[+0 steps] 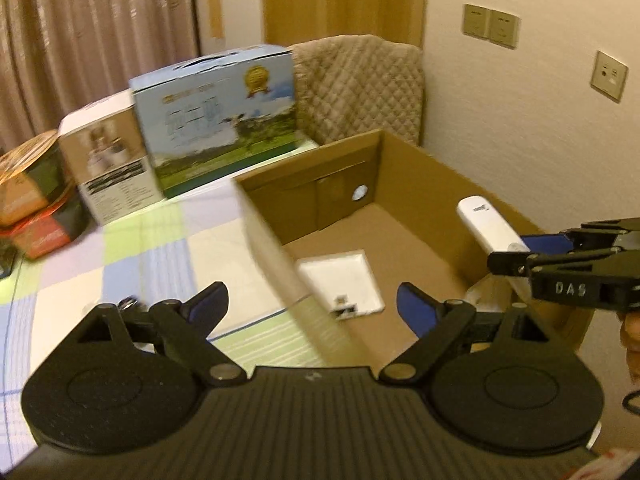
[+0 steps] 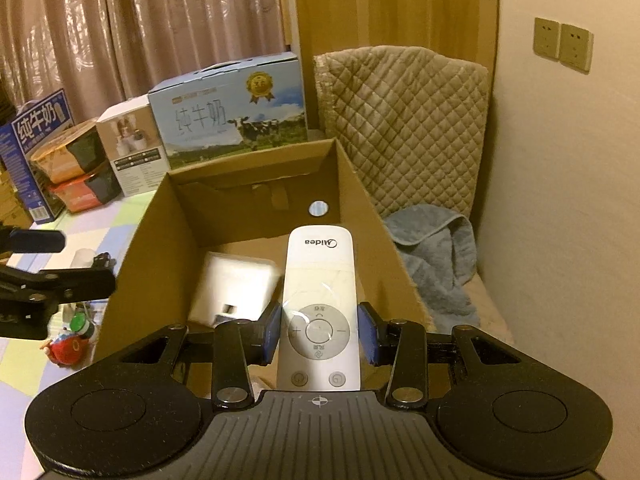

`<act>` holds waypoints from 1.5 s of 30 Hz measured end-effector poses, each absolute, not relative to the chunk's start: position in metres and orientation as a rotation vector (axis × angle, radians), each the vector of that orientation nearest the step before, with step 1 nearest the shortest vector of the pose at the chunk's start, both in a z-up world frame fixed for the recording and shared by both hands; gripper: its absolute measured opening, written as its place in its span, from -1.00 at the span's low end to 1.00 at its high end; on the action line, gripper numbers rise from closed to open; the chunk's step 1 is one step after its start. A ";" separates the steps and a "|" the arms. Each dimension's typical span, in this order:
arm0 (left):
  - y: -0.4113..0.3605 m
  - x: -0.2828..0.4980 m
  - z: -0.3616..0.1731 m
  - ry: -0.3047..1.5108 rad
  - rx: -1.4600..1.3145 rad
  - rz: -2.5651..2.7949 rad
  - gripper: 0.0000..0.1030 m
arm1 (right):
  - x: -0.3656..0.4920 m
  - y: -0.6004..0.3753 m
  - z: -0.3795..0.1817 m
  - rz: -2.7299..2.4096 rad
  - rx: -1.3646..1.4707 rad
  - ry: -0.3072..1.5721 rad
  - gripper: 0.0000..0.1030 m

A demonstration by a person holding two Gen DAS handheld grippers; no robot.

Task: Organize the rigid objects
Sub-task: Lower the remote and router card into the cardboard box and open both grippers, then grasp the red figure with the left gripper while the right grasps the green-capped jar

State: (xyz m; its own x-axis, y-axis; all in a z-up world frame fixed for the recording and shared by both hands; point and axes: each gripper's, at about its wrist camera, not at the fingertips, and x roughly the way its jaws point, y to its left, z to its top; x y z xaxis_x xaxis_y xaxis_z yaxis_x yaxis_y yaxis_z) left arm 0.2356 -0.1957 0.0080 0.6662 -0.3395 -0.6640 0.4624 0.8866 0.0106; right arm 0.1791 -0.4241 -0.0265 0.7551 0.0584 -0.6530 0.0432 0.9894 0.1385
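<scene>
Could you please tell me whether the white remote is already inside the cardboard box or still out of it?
Still out: the right gripper holds the white remote above the open cardboard box, clear of the floor where a white flat item lies.

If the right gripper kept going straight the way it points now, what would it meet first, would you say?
Probably the far wall of the cardboard box: the right gripper, holding the Midea remote, points into the open box toward it. Depth is hard to judge.
</scene>
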 end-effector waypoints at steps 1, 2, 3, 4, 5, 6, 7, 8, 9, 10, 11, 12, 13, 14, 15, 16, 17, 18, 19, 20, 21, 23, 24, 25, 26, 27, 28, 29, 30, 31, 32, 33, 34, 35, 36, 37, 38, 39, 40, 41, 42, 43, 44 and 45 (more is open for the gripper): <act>-0.189 0.235 0.007 0.713 0.173 -0.446 0.73 | 0.181 -0.422 -0.027 0.013 0.147 0.719 -0.27; -0.183 0.234 0.007 0.717 0.160 -0.440 0.73 | 0.183 -0.420 -0.027 0.016 0.144 0.722 -0.27; -0.177 0.234 0.007 0.721 0.151 -0.434 0.73 | 0.185 -0.418 -0.028 0.018 0.141 0.725 -0.27; -0.173 0.233 0.006 0.724 0.147 -0.428 0.73 | 0.188 -0.415 -0.029 0.021 0.138 0.730 -0.27; -0.168 0.232 0.005 0.726 0.146 -0.420 0.73 | 0.190 -0.413 -0.030 0.024 0.136 0.736 -0.27; -0.165 0.232 0.004 0.728 0.144 -0.416 0.73 | 0.193 -0.411 -0.031 0.028 0.132 0.745 -0.27; -0.161 0.231 0.003 0.730 0.138 -0.413 0.73 | 0.195 -0.408 -0.033 0.029 0.127 0.751 -0.27; -0.157 0.231 0.002 0.732 0.132 -0.409 0.73 | 0.197 -0.406 -0.034 0.029 0.124 0.755 -0.27; -0.154 0.230 0.002 0.735 0.128 -0.404 0.73 | 0.200 -0.404 -0.036 0.029 0.121 0.758 -0.27; -0.150 0.229 0.001 0.736 0.125 -0.402 0.73 | 0.202 -0.403 -0.036 0.029 0.119 0.760 -0.27; -0.147 0.229 0.000 0.738 0.123 -0.398 0.73 | 0.205 -0.402 -0.037 0.032 0.117 0.761 -0.27; -0.144 0.228 -0.001 0.740 0.122 -0.395 0.73 | 0.207 -0.401 -0.038 0.033 0.114 0.757 -0.27; -0.141 0.228 -0.002 0.742 0.119 -0.391 0.73 | 0.209 -0.399 -0.037 0.034 0.110 0.743 -0.24; -0.138 0.227 -0.002 0.743 0.114 -0.387 0.73 | 0.210 -0.398 -0.037 0.031 0.100 0.736 -0.19; -0.135 0.227 -0.003 0.745 0.108 -0.380 0.73 | 0.211 -0.398 -0.035 0.021 0.095 0.732 -0.05; -0.131 0.225 -0.003 0.747 0.102 -0.374 0.73 | 0.209 -0.397 -0.033 0.016 0.100 0.722 0.03; -0.126 0.224 -0.004 0.749 0.094 -0.367 0.73 | 0.208 -0.397 -0.031 0.017 0.108 0.711 0.05; -0.121 0.222 -0.004 0.751 0.089 -0.360 0.73 | 0.206 -0.397 -0.029 0.017 0.112 0.705 0.06; -0.117 0.220 -0.005 0.753 0.084 -0.351 0.73 | 0.204 -0.397 -0.027 0.016 0.112 0.701 0.06; -0.112 0.218 -0.006 0.755 0.079 -0.342 0.73 | 0.201 -0.396 -0.025 0.017 0.112 0.698 0.06; -0.107 0.216 -0.006 0.759 0.074 -0.334 0.73 | 0.199 -0.395 -0.023 0.019 0.113 0.696 0.06; -0.097 0.211 -0.006 0.765 0.062 -0.317 0.73 | 0.193 -0.392 -0.018 0.022 0.114 0.690 0.06; -0.093 0.208 -0.006 0.766 0.058 -0.310 0.73 | 0.190 -0.390 -0.015 0.024 0.114 0.684 0.07; -0.087 0.204 -0.005 0.769 0.054 -0.303 0.73 | 0.187 -0.387 -0.012 0.029 0.116 0.679 0.07; -0.083 0.202 -0.004 0.770 0.051 -0.296 0.73 | 0.183 -0.385 -0.008 0.035 0.120 0.674 0.07; -0.078 0.198 -0.003 0.769 0.050 -0.288 0.73 | 0.180 -0.382 -0.004 0.041 0.124 0.668 0.07; -0.073 0.194 -0.001 0.767 0.049 -0.281 0.73 | 0.176 -0.378 0.000 0.047 0.124 0.661 0.07; -0.068 0.190 0.000 0.764 0.046 -0.273 0.73 | 0.172 -0.374 0.004 0.053 0.124 0.655 0.07; -0.063 0.186 0.001 0.762 0.043 -0.265 0.73 | 0.168 -0.370 0.008 0.061 0.124 0.651 0.07; -0.058 0.182 0.002 0.761 0.041 -0.257 0.73 | 0.164 -0.365 0.012 0.072 0.124 0.645 0.07; -0.054 0.179 0.003 0.762 0.038 -0.251 0.73 | 0.160 -0.359 0.016 0.082 0.125 0.637 0.07; -0.048 0.175 0.004 0.762 0.035 -0.244 0.73 | 0.155 -0.354 0.020 0.093 0.124 0.630 0.08; -0.043 0.170 0.005 0.760 0.034 -0.236 0.73 | 0.152 -0.349 0.024 0.105 0.123 0.625 0.08; -0.037 0.165 0.006 0.757 0.033 -0.227 0.73 | 0.148 -0.343 0.028 0.118 0.125 0.619 0.08; -0.031 0.161 0.007 0.756 0.032 -0.218 0.73 | 0.144 -0.337 0.031 0.129 0.126 0.613 0.08; -0.025 0.157 0.007 0.757 0.032 -0.208 0.73 | 0.140 -0.330 0.035 0.143 0.126 0.606 0.08; -0.019 0.153 0.008 0.758 0.034 -0.195 0.73 | 0.136 -0.324 0.038 0.155 0.125 0.600 0.08; -0.012 0.149 0.008 0.759 0.036 -0.181 0.73 | 0.132 -0.318 0.041 0.168 0.124 0.595 0.09; -0.006 0.147 0.008 0.761 0.034 -0.172 0.73 | 0.129 -0.312 0.043 0.181 0.122 0.592 0.09; 0.002 0.143 0.007 0.763 0.027 -0.160 0.73 | 0.125 -0.305 0.045 0.196 0.120 0.589 0.09; 0.008 0.139 0.007 0.765 0.020 -0.150 0.73 | 0.122 -0.298 0.047 0.211 0.116 0.588 0.10; 0.015 0.137 0.007 0.766 0.015 -0.138 0.75 | 0.119 -0.292 0.047 0.224 0.110 0.589 0.11; 0.020 0.134 0.006 0.766 0.011 -0.128 0.76 | 0.117 -0.284 0.047 0.239 0.102 0.591 0.11; 0.025 0.132 0.006 0.768 0.009 -0.121 0.77 | 0.114 -0.277 0.046 0.251 0.095 0.594 0.12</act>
State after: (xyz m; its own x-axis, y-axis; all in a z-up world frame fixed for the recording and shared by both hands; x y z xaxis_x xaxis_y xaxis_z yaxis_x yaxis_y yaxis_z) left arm 0.1316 0.0249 0.0056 0.7130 -0.1061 -0.6931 0.1127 0.9930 -0.0362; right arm 0.1138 -0.2768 0.0459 0.7996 0.2609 -0.5410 -0.2067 0.9652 0.1600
